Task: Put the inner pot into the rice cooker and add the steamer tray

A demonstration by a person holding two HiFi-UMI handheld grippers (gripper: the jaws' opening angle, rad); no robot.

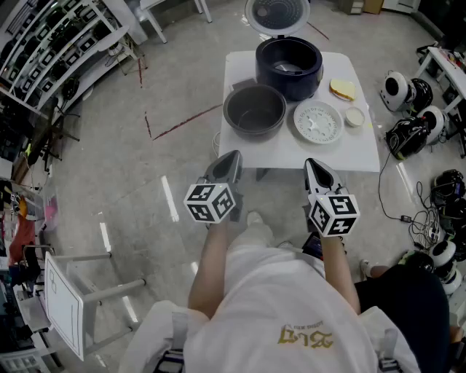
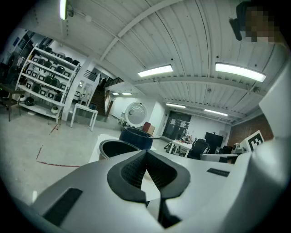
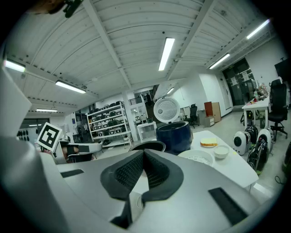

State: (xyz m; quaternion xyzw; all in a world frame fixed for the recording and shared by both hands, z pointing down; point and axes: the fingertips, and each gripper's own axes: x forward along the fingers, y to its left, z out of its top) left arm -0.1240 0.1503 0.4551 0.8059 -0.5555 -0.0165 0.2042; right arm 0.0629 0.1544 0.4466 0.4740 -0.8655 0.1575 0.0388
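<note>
A dark blue rice cooker (image 1: 289, 67) with its round lid (image 1: 277, 14) raised stands at the far side of a white table (image 1: 298, 149). In front of it, to the left, sits the dark grey inner pot (image 1: 254, 111); the white steamer tray (image 1: 318, 120) lies to its right. Both grippers hover short of the table's near edge. My left gripper (image 1: 234, 156) is shut and empty, in line with the pot (image 2: 117, 148). My right gripper (image 1: 312, 163) is shut and empty, in line with the tray (image 3: 198, 157). The cooker (image 3: 175, 136) and pot (image 3: 146, 146) show beyond the right jaws.
A yellow sponge (image 1: 342, 89) and a small white bowl (image 1: 354, 116) lie at the table's right. Cookers and cables (image 1: 419, 124) crowd the floor to the right. Shelving (image 1: 51, 51) stands at the left, and a white frame (image 1: 69, 306) at the lower left.
</note>
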